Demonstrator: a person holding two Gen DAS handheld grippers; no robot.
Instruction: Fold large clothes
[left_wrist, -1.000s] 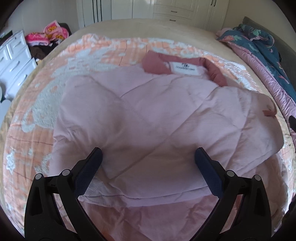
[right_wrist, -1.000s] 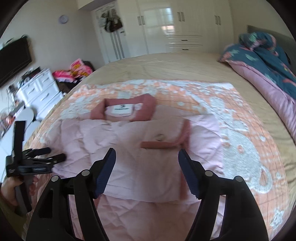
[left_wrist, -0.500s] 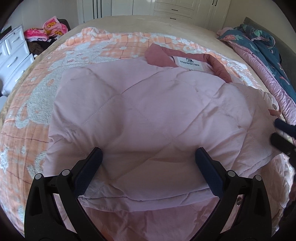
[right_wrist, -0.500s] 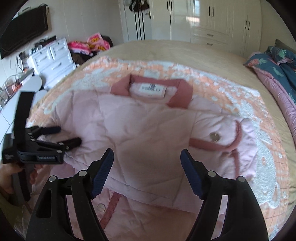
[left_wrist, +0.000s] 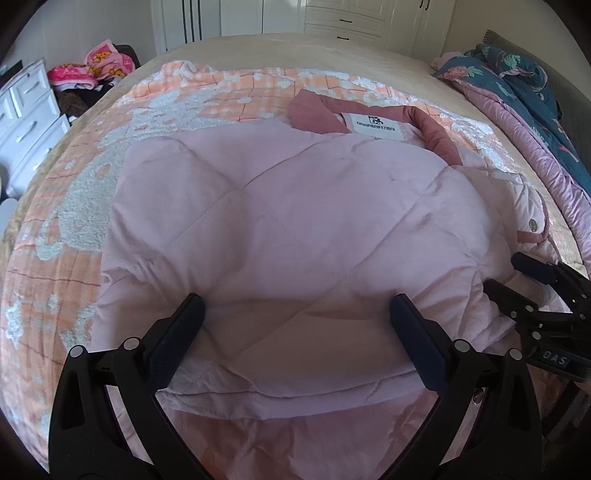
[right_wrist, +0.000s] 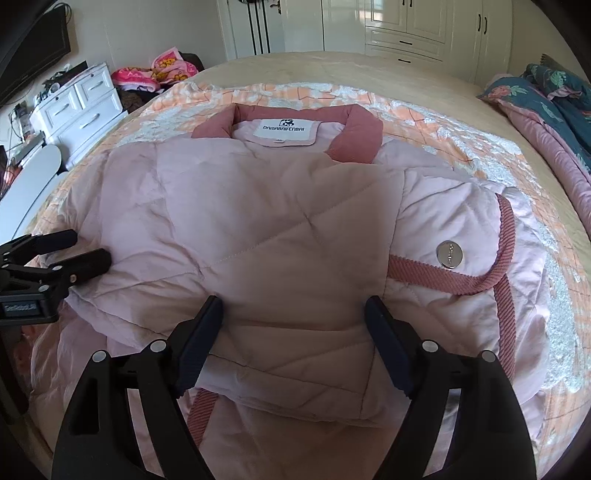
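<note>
Black plastic arms of the left hand-held gripper (left_wrist: 295, 317) frame the near edge of the scene, its dark blue pads spread wide over the lower fold of a pale pink quilted jacket (left_wrist: 288, 236). Nothing is pinched between them; the padded cloth lies under the gap, and the pads appear to rest on or just above it. The right hand-held gripper (right_wrist: 295, 314) stands likewise released, its jaws having just been opening, with only the jacket's folded hem beneath the gap and no cloth clamped. Each tool shows at the edge of the other's view, at opposite sides of the garment.

The jacket lies on the bed, on an orange-and-white patterned blanket (left_wrist: 110, 147). Both side parts are folded in over the middle, and the bottom part is doubled up toward the viewer. Along the right side in the right wrist view runs a dusty-rose ribbed trim (right_wrist: 506, 236), with a round silver snap button (right_wrist: 448, 253) just beside it. Farther on, the dusty-rose collar (right_wrist: 358, 136) lies open around a white brand label (right_wrist: 282, 129).

Beyond the blanket the beige bedspread (right_wrist: 332, 70) extends to the far edge. A teal floral quilt (left_wrist: 524, 96) is heaped at the right side of the bed. A white chest of drawers (right_wrist: 85, 103) stands at left, white wardrobes (right_wrist: 424, 29) at the back wall.
</note>
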